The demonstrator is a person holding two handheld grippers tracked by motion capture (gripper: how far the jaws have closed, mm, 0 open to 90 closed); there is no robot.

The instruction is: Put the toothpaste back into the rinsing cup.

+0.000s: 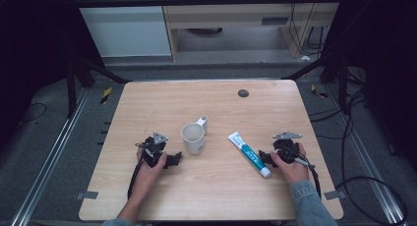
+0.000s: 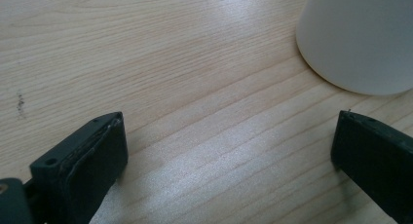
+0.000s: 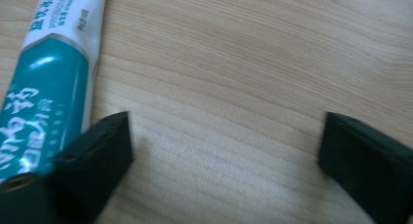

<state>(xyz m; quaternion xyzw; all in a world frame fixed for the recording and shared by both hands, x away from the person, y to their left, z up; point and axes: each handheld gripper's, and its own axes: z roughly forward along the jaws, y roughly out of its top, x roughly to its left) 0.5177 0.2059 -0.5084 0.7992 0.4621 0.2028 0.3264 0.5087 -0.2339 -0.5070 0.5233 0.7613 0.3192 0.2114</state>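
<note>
Near the middle of a pale wood table, a white mug, upright, mouth open to the camera, handle on its far side. Beyond the mug and to its right, a small dark disc set in the tabletop. Right of the mug, well apart, a toothpaste tube lying flat: long axis diagonal, flat crimped end toward the far side and nearer the mug, white cap toward the person and farther from it. Nothing between mug and tube but bare wood.

Left of the mug, just beside its near side, the left gripper, held low over the table in a hand with forearm coming up from the bottom edge. Jaws spread wide, nothing between them; mug wall just ahead of the right-hand jaw, apart from it.

Right of the mug, past the tube, the right gripper in the other hand, denim sleeve behind it. Jaws spread wide over bare wood, the tube beside one jaw, outside the gap; touching or not, cannot tell
</note>
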